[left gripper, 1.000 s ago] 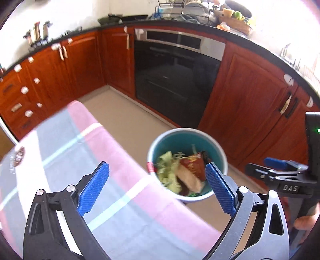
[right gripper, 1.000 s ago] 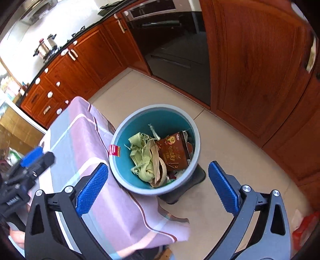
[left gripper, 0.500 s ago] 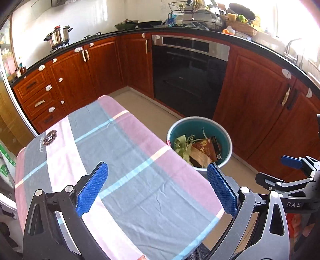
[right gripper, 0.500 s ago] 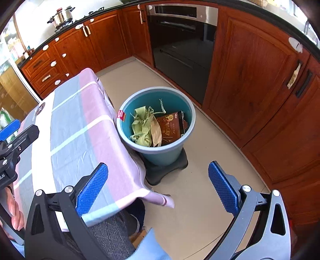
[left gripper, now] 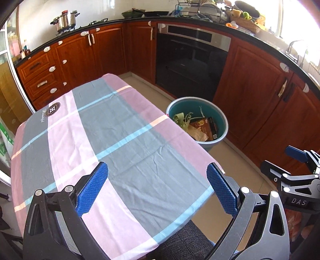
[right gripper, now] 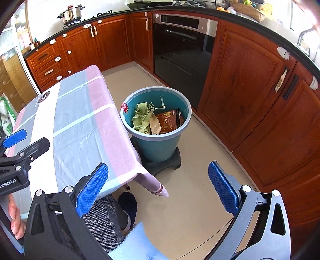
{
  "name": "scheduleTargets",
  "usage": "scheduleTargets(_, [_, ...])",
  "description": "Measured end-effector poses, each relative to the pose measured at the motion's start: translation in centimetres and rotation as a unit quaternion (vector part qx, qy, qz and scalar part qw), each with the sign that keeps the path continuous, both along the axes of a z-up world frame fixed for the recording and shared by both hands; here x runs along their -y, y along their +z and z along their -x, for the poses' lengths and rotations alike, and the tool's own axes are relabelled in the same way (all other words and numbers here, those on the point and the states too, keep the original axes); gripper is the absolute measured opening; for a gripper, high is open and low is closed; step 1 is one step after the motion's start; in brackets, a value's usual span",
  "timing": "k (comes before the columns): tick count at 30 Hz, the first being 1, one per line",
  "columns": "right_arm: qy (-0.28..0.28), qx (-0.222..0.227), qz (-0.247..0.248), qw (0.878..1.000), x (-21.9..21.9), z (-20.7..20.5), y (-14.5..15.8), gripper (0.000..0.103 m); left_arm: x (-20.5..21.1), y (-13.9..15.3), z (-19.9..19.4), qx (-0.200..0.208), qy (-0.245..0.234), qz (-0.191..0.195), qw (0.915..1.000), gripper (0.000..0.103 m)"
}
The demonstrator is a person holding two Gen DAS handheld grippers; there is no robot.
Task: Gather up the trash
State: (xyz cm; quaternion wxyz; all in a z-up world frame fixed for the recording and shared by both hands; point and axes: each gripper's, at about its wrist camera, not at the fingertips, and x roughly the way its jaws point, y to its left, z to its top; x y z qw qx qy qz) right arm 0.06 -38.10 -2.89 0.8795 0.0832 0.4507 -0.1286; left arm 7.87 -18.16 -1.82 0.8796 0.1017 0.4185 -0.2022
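Note:
A teal bin stands on a black base on the floor beside the table; it also shows in the left wrist view. In it lie green husks, a brown snack packet and a paper scrap. My left gripper is open and empty above the near end of the checked tablecloth. My right gripper is open and empty above the floor, near the table's corner and well back from the bin.
Red wooden cabinets and a black oven curve round behind the bin. The counter holds a pot and a dish rack. My leg and dark slipper are under the table edge.
Both grippers have pulled back and up from the bin. The bin now looks smaller and farther off, and the whole tablecloth has come into view. Both stay open and empty.

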Motion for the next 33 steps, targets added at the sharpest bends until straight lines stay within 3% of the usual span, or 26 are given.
scheduleTargets(7, [0.005,-0.002,-0.005,1.0,-0.2,0.3,0.0,0.096,-0.4,-0.3,0.9,0.007,0.007,-0.009,0.9999,0.099])
scheduleTargets(33, [0.002,-0.015,0.0,1.0,0.0,-1.2,-0.3,0.096,0.1,-1.9,-0.1,-0.027,0.008,-0.007,0.9996,0.099])
